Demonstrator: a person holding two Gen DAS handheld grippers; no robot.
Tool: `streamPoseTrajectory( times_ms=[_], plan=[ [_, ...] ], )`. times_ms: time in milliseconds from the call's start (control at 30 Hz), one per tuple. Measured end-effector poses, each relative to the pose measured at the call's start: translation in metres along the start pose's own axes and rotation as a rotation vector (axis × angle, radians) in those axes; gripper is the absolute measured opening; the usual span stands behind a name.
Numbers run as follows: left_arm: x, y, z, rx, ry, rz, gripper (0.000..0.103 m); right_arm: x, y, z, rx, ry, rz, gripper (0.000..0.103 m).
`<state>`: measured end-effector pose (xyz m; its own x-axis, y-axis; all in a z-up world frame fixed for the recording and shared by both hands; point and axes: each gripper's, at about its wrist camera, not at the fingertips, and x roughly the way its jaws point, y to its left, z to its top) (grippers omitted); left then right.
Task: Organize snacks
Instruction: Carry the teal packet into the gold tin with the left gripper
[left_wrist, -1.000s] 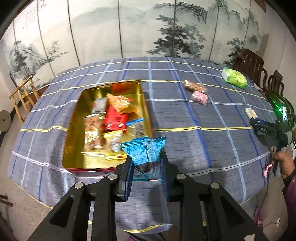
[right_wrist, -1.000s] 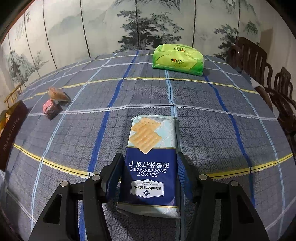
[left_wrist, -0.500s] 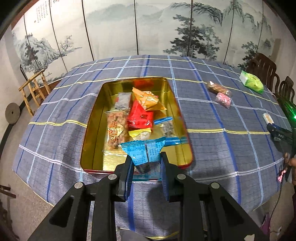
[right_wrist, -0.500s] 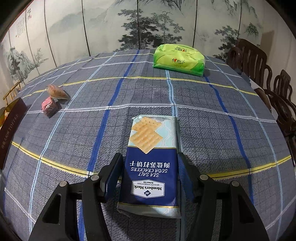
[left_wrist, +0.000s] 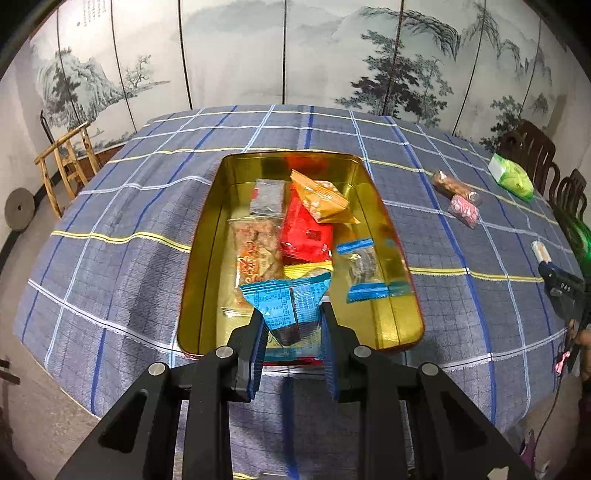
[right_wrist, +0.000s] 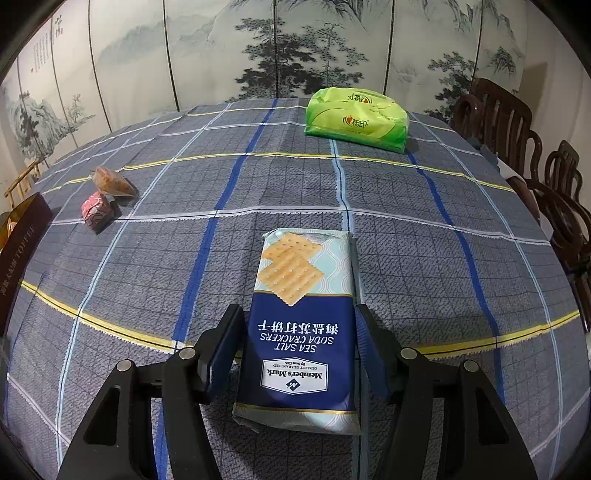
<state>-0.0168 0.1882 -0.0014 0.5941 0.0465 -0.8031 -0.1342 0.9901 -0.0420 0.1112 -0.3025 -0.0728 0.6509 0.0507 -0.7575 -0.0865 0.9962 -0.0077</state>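
My left gripper (left_wrist: 291, 325) is shut on a blue snack packet (left_wrist: 286, 301) and holds it over the near end of a gold tin (left_wrist: 397, 236) that holds several snack packets. My right gripper (right_wrist: 297, 339) is open, its fingers on either side of a blue soda cracker pack (right_wrist: 301, 325) lying on the checked tablecloth; I cannot tell if the pads touch it. The right gripper also shows at the right edge of the left wrist view (left_wrist: 563, 286).
A pink wrapped snack (right_wrist: 96, 211) and a brown one (right_wrist: 110, 182) lie left of the crackers, also in the left view (left_wrist: 463, 209). A green tissue pack (right_wrist: 356, 118) sits at the far side. Dark wooden chairs (right_wrist: 517, 136) stand to the right. The tin's dark side (right_wrist: 18, 251) is at far left.
My left gripper has moved left and forward with the blue packet, from beside the tin's near right corner to over its near end. The right gripper has barely moved.
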Motion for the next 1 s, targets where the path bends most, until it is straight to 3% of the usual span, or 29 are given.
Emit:
streamPoseTrajectory(
  times_ms=[333,1000],
  plan=[
    [0.006,0.019,0.008,-0.015,0.001,0.033,0.024,0.0,0.001,0.0,-0.001,0.001,0.002,0.063],
    [0.037,0.009,0.01,0.014,0.047,0.045,0.024,-0.003,0.001,-0.003,-0.004,0.002,0.006,0.067]
  ],
)
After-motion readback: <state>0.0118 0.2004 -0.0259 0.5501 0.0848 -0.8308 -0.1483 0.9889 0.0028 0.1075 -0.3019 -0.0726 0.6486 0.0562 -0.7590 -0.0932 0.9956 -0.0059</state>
